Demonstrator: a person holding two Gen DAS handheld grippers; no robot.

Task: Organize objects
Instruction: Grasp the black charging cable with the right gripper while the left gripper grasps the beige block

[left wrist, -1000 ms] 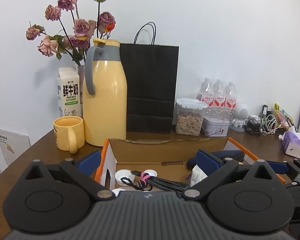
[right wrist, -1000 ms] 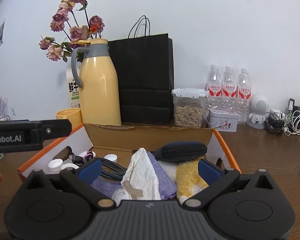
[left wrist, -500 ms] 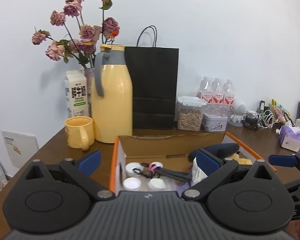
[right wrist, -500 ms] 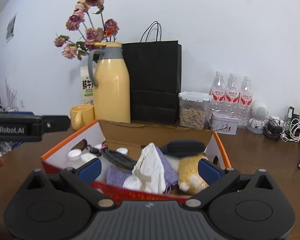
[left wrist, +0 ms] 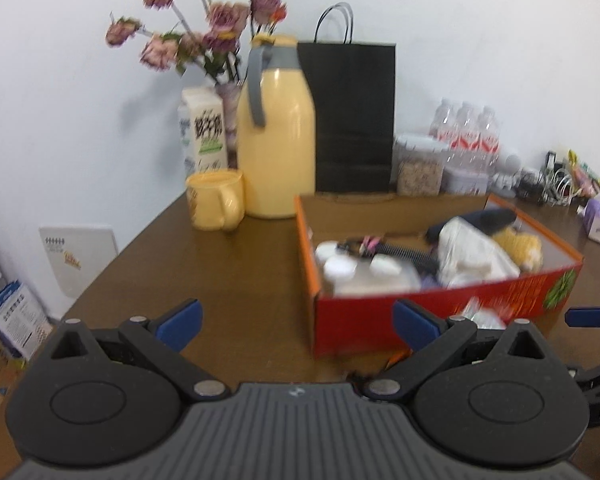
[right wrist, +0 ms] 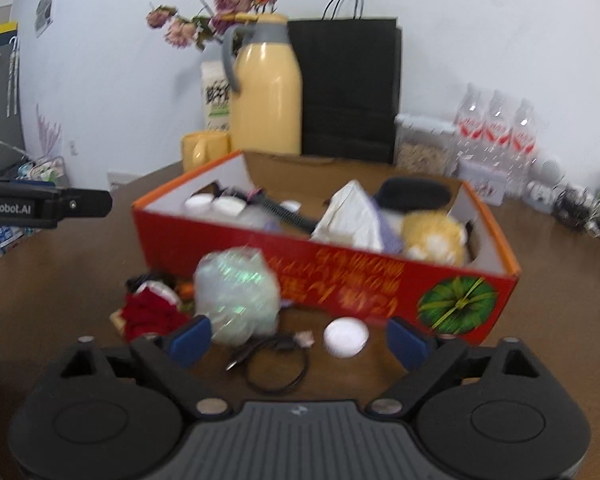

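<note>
While the red box point(right wrist: 324, 276) sits near the middle of the surface point(left wrist: 228, 280) with its front wall facing the near edge, the loose things not yet sorted lie in a small cluster just before that wall — presumably because the box is where they are meant to go. Going left to right in the right wrist view: a red cloth bundle point(right wrist: 148, 312), a crinkled clear plastic bag point(right wrist: 236, 296) leaning close against the box front, a coiled black cable point(right wrist: 276, 364), and a white cap point(right wrist: 346, 336) lying flat, a little apart from the wall. Inside the box are more white caps, a braided cord, a pale cloth pouch point(right wrist: 352, 216), a dark case and a yellow plush toy point(right wrist: 436, 236) (blur hides finer detail).

The left gripper point(left wrist: 296, 318) hangs over bare surface at the box's left front corner, jaws spread wide and holding nothing — it looks parked out of the way. The right gripper point(right wrist: 298, 340) points down at the cluster, its jaws closing from wide, with the cable and cap lying ahead between them but nothing pinched yet; I judge it is lining up on one of those small pieces.

Along the far edge stand a yellow mug point(left wrist: 216, 200), a yellow jug point(left wrist: 276, 140) and a black paper bag point(left wrist: 354, 112), well clear of the work.
</note>
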